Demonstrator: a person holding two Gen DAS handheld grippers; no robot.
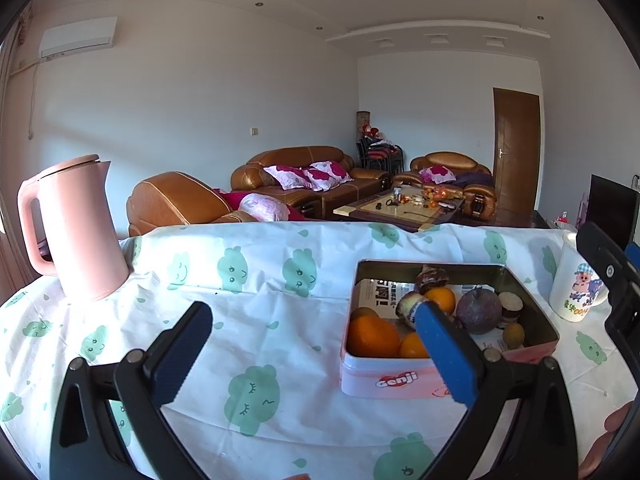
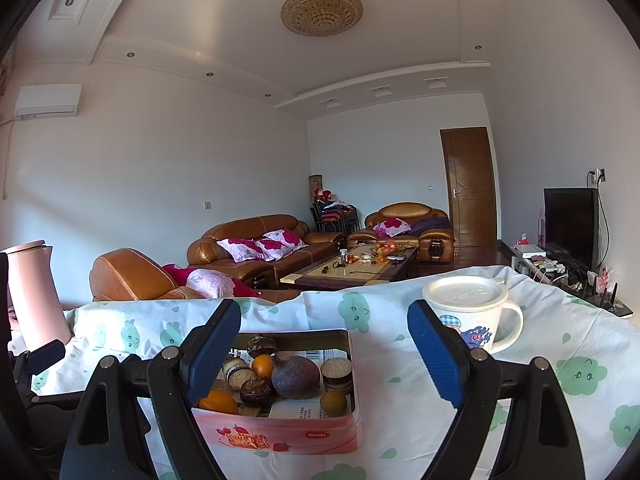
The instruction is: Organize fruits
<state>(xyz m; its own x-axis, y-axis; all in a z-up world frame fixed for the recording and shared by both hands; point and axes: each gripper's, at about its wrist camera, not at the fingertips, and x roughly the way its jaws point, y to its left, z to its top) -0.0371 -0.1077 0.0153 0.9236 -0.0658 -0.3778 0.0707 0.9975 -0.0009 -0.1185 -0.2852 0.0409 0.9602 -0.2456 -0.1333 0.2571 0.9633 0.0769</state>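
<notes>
So both grippers are just hanging over the near edge of the counter point(image 1: 280, 264), which has a white cloth with green cloud faces on it. The left gripper point(image 1: 316, 340) has its blue-padded fingers spread wide with nothing between them, and the right gripper point(image 2: 324, 350) is the same, wide apart and empty. The fruits are all sitting in a pink rectangular metal tin point(image 2: 280, 432) near the middle of the counter: a few round oranges point(image 1: 372, 336), a dark purplish round fruit point(image 2: 296, 376), a small greenish-brown kiwi point(image 2: 333, 403). A white cartoon mug with a lid point(image 2: 472, 312) stands toward the right edge, and a pink electric kettle point(image 1: 76, 232) at the far left corner.
</notes>
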